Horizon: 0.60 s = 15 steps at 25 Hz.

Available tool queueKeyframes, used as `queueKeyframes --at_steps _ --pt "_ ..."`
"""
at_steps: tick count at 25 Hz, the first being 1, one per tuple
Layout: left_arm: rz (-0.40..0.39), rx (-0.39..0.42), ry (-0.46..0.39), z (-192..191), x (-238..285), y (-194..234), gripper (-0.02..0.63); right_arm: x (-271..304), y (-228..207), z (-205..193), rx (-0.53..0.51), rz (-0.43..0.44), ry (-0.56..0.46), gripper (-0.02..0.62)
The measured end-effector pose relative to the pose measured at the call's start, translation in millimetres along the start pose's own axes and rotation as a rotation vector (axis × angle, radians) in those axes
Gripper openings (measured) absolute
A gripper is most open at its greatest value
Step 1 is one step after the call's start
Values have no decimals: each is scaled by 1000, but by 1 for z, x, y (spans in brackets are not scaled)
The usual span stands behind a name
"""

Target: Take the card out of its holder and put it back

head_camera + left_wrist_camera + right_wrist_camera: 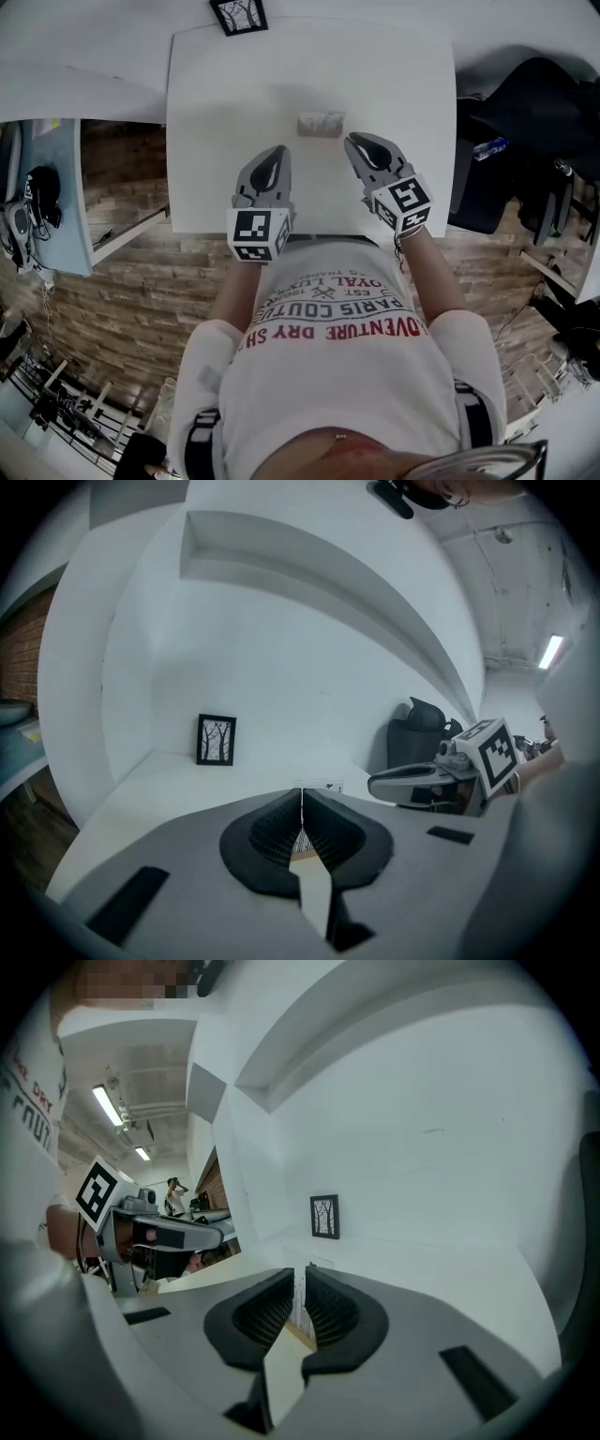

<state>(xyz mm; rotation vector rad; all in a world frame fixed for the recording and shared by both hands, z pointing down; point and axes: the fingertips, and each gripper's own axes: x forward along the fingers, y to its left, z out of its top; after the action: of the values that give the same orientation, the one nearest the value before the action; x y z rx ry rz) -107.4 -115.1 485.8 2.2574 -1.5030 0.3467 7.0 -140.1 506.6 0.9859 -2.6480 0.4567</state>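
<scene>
- writing: my shirt (337,328) carries upside-down print. "paris cout…" reads in dark letters, and "…venture dry sh…" in red below it. the rest is cut off or too small.
- each gripper has a cube of black-and-white square markers with no words on it. the card has a speck of dark print, too small to read.
- card (321,124): a small pale one standing upright in its holder (321,131). the holder sits on the white table (216,94), about mid-table.
- left gripper (276,152): just on my side of the holder and a little to its left, not touching it. jaws pressed together at the tips, nothing between them.
- right gripper (355,142): just to the right of the holder and apart from it. jaws drawn together to a thin slit, gripping nothing.
- in the left gripper view the card (319,786) shows just past the jaw tips.
- picture frame (239,14): black, with a bare-tree print. it stands beyond the holder at the table's far edge, against a white wall.
- tabletop around the holder is plain matt white.
- floor (141,300): brown with a brick-like pattern, on my side of the holder.
- left of the holder, well off the table, is a light blue desk (61,187) with dark gear on it.
- right of the holder is a black chair (511,122) with a bottle (489,147) by it.
- strip lights (112,1105) run along the ceiling.
</scene>
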Motion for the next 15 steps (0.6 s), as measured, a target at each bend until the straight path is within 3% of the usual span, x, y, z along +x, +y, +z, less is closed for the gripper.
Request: queueKeyframes --at_steps 2,3,4,5,15 --pt "-6 -4 13 -4 6 6 25 8 -11 3 -13 4 -9 30" --pt "-8 -7 18 -6 8 9 26 12 -16 4 -20 14 -10 70" --pt "-11 -10 24 -8 10 11 25 15 -21 5 -30 28 -7 150" --pt "-13 -12 29 -11 13 12 25 18 -23 6 -44 46 -2 170" --pt "-25 -24 78 -28 31 16 25 58 -23 -19 -169 329 137 174"
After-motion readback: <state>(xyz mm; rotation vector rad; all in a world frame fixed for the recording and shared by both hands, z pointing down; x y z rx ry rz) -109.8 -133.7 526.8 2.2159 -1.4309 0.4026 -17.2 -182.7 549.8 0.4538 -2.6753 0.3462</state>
